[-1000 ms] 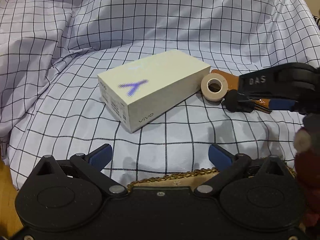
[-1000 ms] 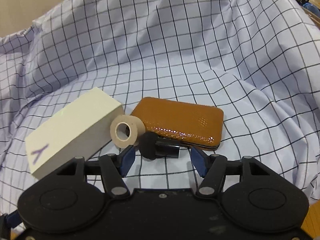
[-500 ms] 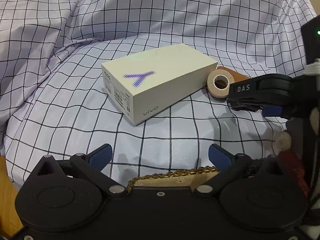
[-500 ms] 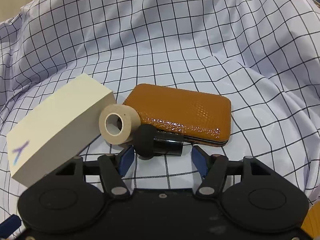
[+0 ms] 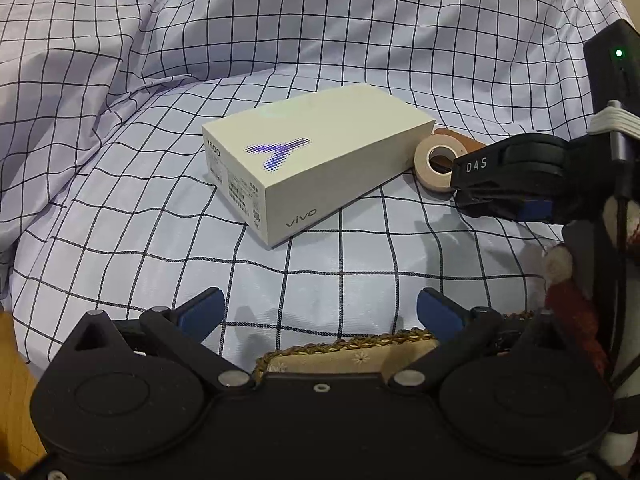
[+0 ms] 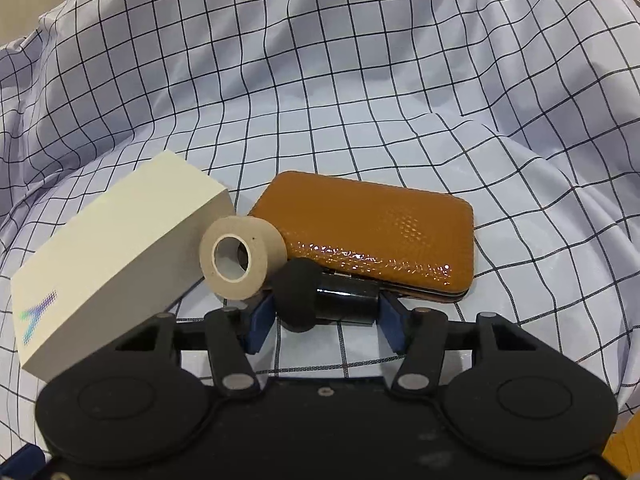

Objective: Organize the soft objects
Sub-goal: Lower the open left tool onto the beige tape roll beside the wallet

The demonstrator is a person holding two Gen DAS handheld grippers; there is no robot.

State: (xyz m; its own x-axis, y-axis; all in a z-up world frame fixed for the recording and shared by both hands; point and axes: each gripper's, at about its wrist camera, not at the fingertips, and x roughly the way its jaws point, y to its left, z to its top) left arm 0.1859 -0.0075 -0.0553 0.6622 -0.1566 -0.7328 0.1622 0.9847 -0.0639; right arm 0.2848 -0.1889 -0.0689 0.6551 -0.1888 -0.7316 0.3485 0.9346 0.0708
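My right gripper (image 6: 326,318) sits low on the checked cloth (image 6: 360,100), its jaws closing, and both blue pads touch the ends of a small black cylinder with a foam tip (image 6: 320,300). A beige tape roll (image 6: 242,258) leans just behind it, between a white phone box (image 6: 116,248) and a glossy brown case (image 6: 372,232). In the left wrist view the right gripper (image 5: 480,196) reaches in from the right beside the tape roll (image 5: 434,168) and the box (image 5: 316,160). My left gripper (image 5: 320,312) is open over the cloth, with a beige gold-trimmed pouch (image 5: 340,356) at its base.
The checked cloth (image 5: 200,60) rises in folds around the objects like a shallow basin. A red and white plush toy (image 5: 564,280) shows at the right edge of the left wrist view. Wooden floor (image 5: 16,380) shows at the lower left.
My right gripper sank toward the cloth and its jaws narrowed onto the black cylinder. The left gripper stayed open and in place.
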